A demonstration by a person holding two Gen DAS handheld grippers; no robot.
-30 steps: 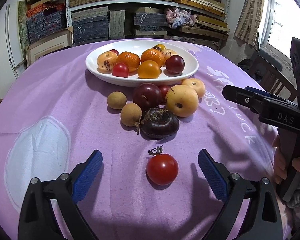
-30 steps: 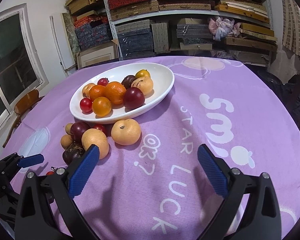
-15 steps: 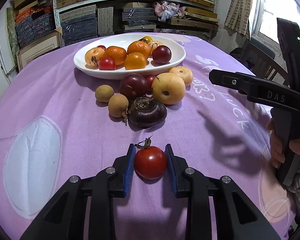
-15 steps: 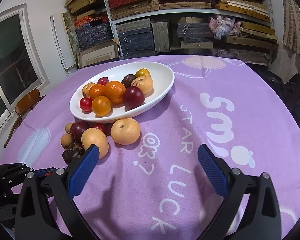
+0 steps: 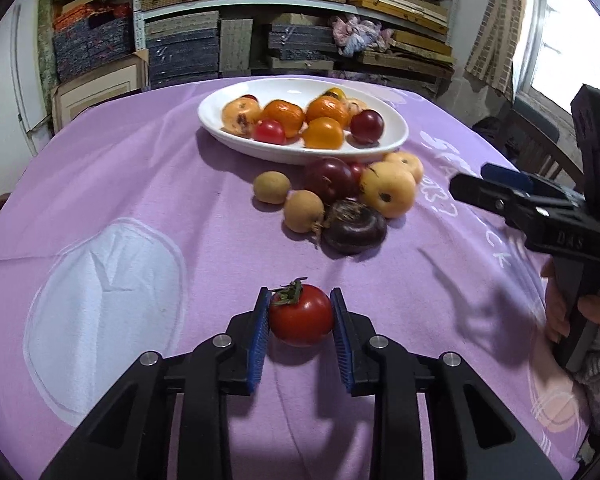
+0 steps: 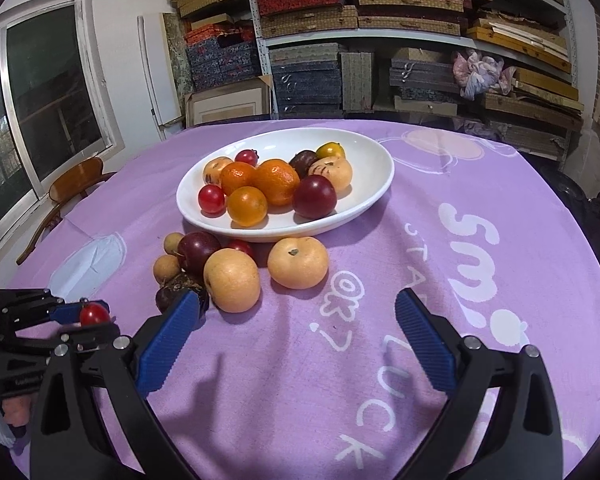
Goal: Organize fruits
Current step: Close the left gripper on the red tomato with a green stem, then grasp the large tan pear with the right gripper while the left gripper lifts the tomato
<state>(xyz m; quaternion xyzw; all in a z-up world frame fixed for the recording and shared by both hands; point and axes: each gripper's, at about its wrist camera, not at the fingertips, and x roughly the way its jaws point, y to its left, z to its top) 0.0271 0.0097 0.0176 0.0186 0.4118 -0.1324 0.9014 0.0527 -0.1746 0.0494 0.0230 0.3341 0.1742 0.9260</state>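
Note:
My left gripper (image 5: 301,330) is shut on a red tomato (image 5: 301,314) with a green stalk and holds it just above the purple tablecloth; it also shows in the right wrist view (image 6: 94,313). A white oval plate (image 5: 392,140) with several fruits stands farther back; the right wrist view shows it too (image 6: 380,172). Loose fruits lie in front of it: a dark mangosteen (image 5: 354,226), two yellow pears (image 5: 388,194), a plum (image 5: 330,176), two longans (image 5: 303,212). My right gripper (image 6: 296,336) is open and empty above the cloth, right of the fruit pile.
The round table has a purple cloth with white lettering (image 6: 468,240). Shelves of stacked boxes (image 6: 340,40) stand behind it. A wooden chair (image 6: 72,184) is at the left by a window. The right gripper's body (image 5: 560,216) is at the right in the left wrist view.
My left gripper closed on the tomato, which lay between open jaws a second ago, and has lifted it slightly. The right gripper has stayed open, barely moving.

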